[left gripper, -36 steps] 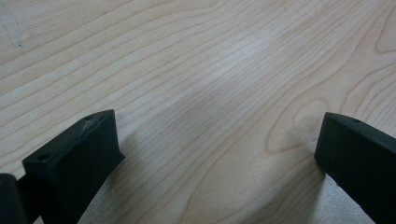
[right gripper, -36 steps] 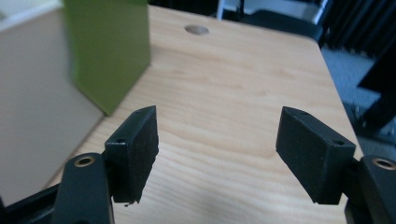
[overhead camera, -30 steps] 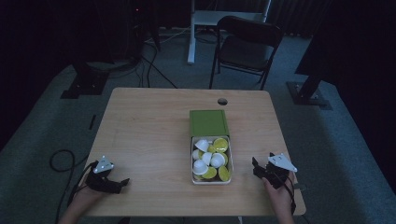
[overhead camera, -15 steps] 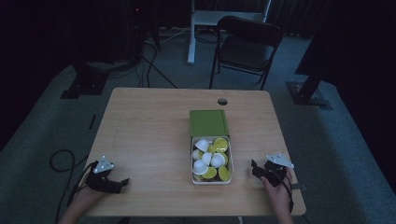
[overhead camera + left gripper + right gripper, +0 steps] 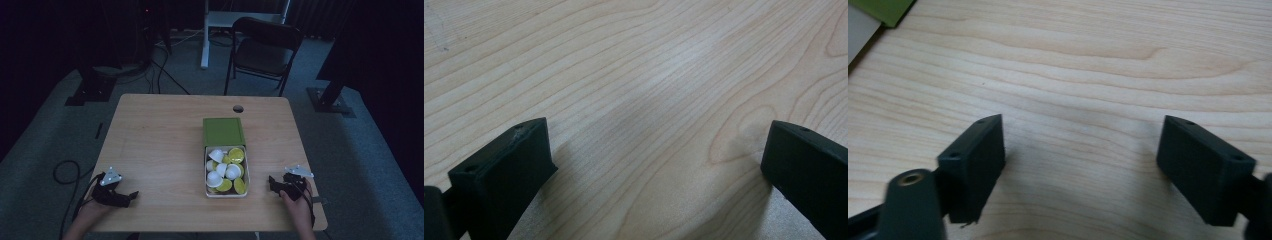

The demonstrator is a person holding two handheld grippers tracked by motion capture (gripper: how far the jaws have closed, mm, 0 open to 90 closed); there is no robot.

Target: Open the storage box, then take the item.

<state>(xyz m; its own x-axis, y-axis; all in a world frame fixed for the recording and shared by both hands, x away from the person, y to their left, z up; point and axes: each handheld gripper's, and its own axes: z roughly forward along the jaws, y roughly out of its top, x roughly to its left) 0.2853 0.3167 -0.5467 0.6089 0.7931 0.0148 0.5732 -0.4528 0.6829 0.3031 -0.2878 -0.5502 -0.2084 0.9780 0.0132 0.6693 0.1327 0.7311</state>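
Centrally on the wooden tabletop (image 5: 160, 130) sits a small open box (image 5: 207, 170), its green lid (image 5: 223, 131) lying flat just behind it; inside lie white and yellow-green half-shells (image 5: 226, 169), seemingly light, hard, smooth plastic, likely slippery, best pinched across a thin rim; the right gripper (image 5: 276, 185) rests just beside the box, jaws wide, having just been opening, with nothing between them; the left gripper (image 5: 128, 196) sits well apart, jaws wide and empty

The high view looks forward and down over the whole surface (image 5: 165, 135) from afar. Both gripper views sit close above its wood grain, which all three share.
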